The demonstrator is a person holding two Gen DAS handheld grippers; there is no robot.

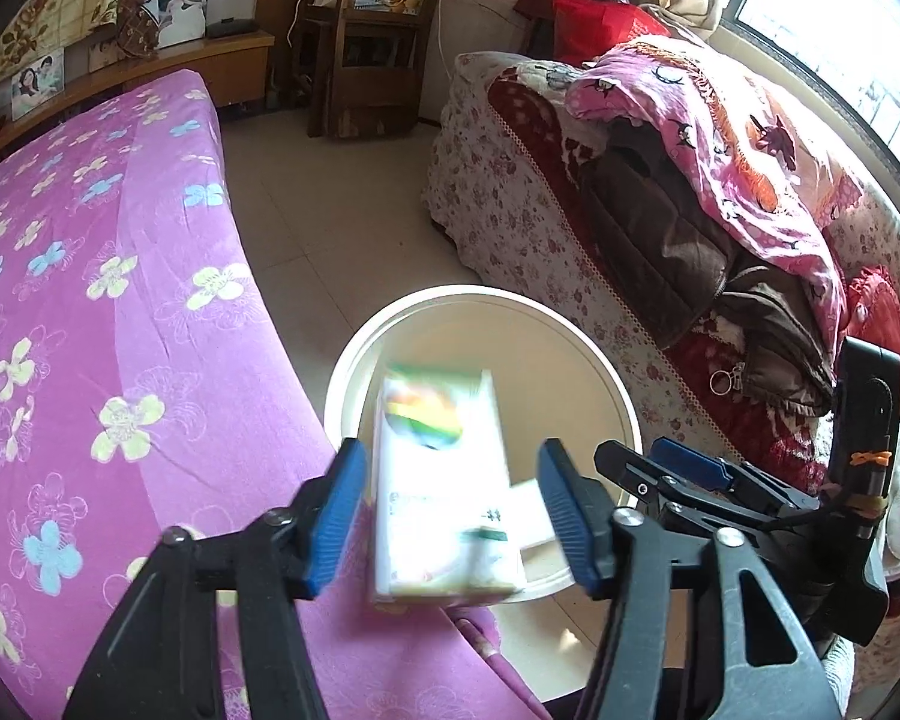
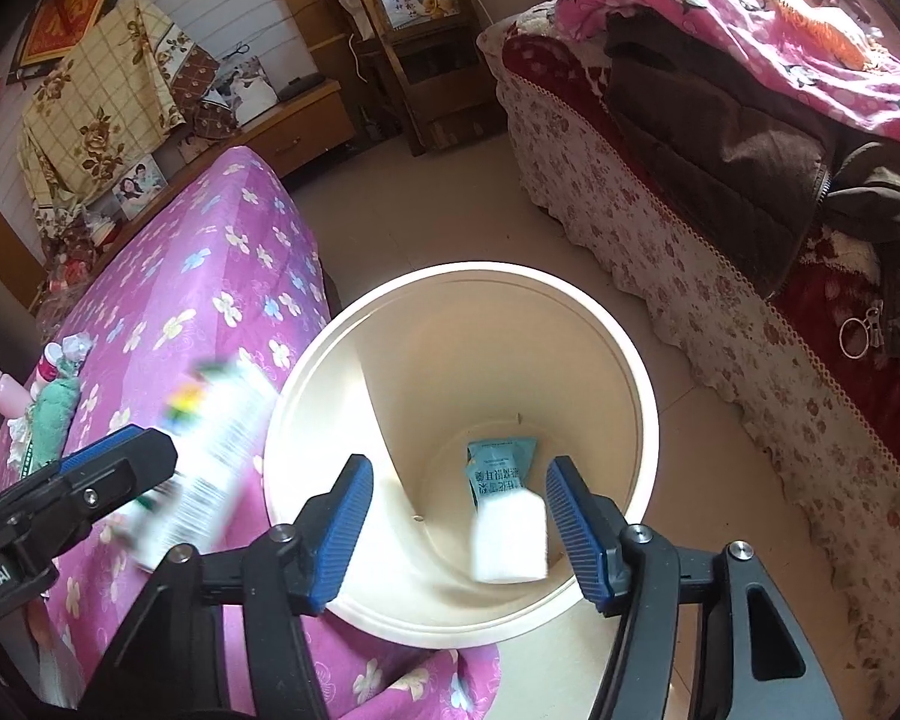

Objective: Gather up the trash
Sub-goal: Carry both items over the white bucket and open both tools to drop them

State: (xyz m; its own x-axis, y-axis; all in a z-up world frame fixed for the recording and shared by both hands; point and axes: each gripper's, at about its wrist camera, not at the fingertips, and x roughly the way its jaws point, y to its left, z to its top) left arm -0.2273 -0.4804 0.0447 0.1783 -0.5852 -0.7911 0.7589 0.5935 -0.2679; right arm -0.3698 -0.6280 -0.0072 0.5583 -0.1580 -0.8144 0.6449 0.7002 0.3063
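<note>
Both pieces of trash are being let go over the cream bin (image 2: 636, 372) beside the purple flowered bed (image 1: 120, 300). The left tongs (image 1: 450, 516) stand apart, clear of the blurred carton (image 1: 441, 480) dropping between them. The right tongs (image 2: 459, 531) are likewise parted, a small white packet (image 2: 510, 537) falling toward a blue sachet (image 2: 501, 468) at the bottom. Next, I'd guess, back to the bed for more litter.

What I count around my tongs

One round cream plastic bin (image 2: 624, 360); one blurred white-and-green carton (image 1: 438, 480); one small white box (image 2: 510, 540); one blue printed packet (image 2: 501, 462) on the bin's floor; two of my blue-padded black grippers, left (image 1: 450, 516) and right (image 2: 459, 519).
</note>
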